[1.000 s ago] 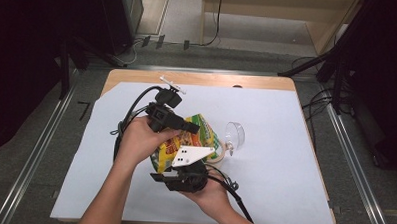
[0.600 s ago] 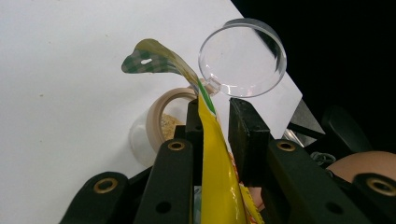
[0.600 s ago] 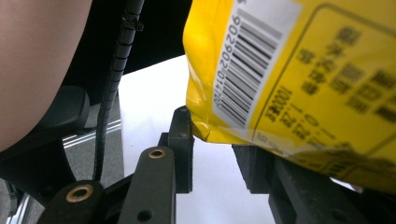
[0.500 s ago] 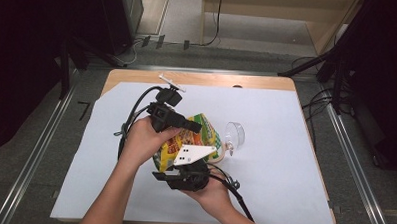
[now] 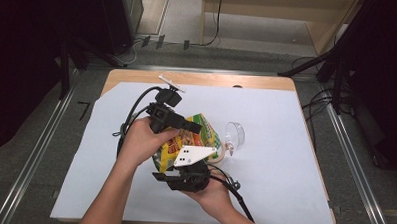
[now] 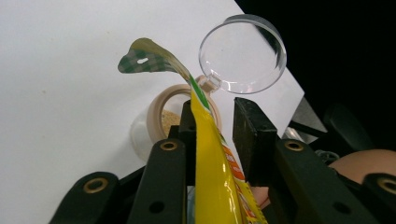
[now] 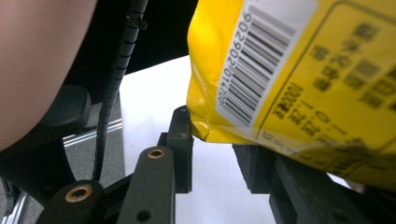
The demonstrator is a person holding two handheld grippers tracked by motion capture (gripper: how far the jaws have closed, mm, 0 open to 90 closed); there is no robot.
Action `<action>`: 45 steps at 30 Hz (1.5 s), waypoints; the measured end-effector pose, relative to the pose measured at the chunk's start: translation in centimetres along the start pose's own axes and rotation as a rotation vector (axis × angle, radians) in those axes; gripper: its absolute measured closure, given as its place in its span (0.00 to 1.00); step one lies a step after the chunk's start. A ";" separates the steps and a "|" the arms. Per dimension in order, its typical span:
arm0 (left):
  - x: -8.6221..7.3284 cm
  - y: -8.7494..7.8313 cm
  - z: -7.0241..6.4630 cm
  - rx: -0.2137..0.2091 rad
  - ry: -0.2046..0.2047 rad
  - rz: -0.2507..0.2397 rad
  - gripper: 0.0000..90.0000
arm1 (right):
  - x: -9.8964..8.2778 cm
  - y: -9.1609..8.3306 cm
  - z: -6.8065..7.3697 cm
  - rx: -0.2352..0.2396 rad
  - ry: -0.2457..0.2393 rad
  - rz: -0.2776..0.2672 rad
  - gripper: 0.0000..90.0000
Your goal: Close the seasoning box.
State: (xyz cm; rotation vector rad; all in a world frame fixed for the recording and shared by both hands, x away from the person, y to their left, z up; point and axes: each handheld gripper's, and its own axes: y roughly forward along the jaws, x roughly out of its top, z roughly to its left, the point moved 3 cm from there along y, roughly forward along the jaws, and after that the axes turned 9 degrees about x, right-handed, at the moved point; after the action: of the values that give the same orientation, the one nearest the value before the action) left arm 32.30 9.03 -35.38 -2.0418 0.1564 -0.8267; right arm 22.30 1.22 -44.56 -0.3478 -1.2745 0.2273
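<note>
I see my right gripper [image 5: 184, 164] clamped on the bottom corner of the glossy yellow plastic snack bag [image 5: 188, 141]. My left gripper [image 6: 212, 126] straddles its curled, checkered top strip, jaws just easing apart, one pad clear. Beyond sits a clear, lid-open jar [image 6: 175, 116].

bag [image 5: 185, 141]: yellow snack pouch, top torn open – held tilted above the table
jar [image 6: 164, 122]: small, clear, lid [image 6: 243, 53] flipped open – under the bag's mouth

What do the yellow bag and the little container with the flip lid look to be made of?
Yellow bag: apparently thin glossy plastic film, since it shines, creases and curls at its top edge. Container: probably plastic, with a beige matte rim. Its lid looks like clear, hard plastic, see-through with bright highlights.
</note>
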 end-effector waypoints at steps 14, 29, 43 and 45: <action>-0.2 -0.7 -0.3 0.062 0.011 0.006 0.92 | 0.1 0.1 0.4 0.004 -0.002 0.003 0.78; -0.1 -0.7 -0.6 0.071 0.018 -0.015 0.89 | 0.2 0.1 0.2 0.006 0.009 0.002 0.79; -0.1 -0.7 -0.6 0.052 0.007 -0.018 0.88 | 0.4 0.1 0.3 0.010 0.014 0.001 0.79; -0.1 -0.7 -0.7 0.053 0.010 -0.017 0.88 | 0.2 0.2 0.1 0.005 0.014 0.004 0.79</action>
State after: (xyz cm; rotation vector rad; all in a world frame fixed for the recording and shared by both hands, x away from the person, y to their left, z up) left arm 31.68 8.96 -34.60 -1.9923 0.1218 -0.8429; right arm 22.25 1.46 -44.46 -0.3471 -1.2591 0.2311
